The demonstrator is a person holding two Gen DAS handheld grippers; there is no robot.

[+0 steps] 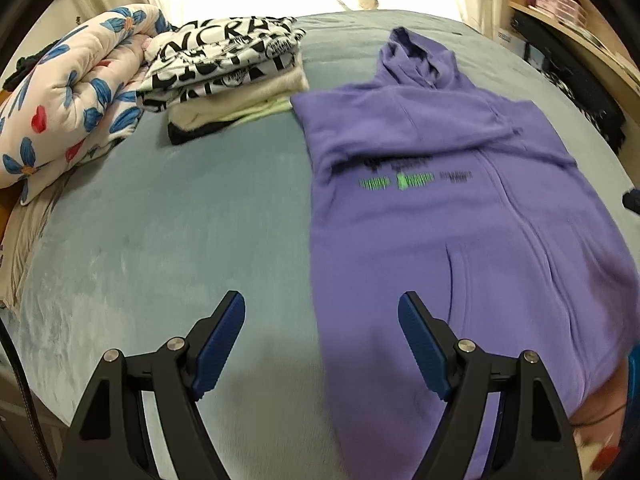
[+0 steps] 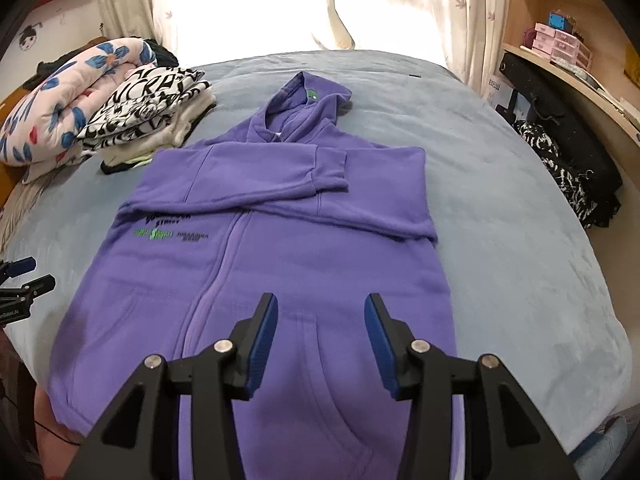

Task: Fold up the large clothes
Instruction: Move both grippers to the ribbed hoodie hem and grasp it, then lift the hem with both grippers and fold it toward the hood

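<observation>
A purple zip hoodie point(image 2: 280, 264) lies flat on the blue-grey bed point(image 2: 520, 240), hood toward the window, both sleeves folded across its chest. In the left wrist view the hoodie point(image 1: 460, 220) fills the right half. My left gripper point(image 1: 322, 306) hangs open above the bed at the hoodie's left edge, nothing between its fingers. My right gripper point(image 2: 322, 306) hovers open over the hoodie's lower front near the pocket, holding nothing. The left gripper point(image 2: 24, 276) also shows at the left edge of the right wrist view.
A stack of folded clothes point(image 1: 224, 76) topped by a black-and-white print sits at the bed's far left, beside a floral quilt point(image 1: 68, 96). A wooden shelf point(image 2: 568, 64) with pink boxes and dark clothing point(image 2: 568, 176) stand to the right. Curtains hang behind.
</observation>
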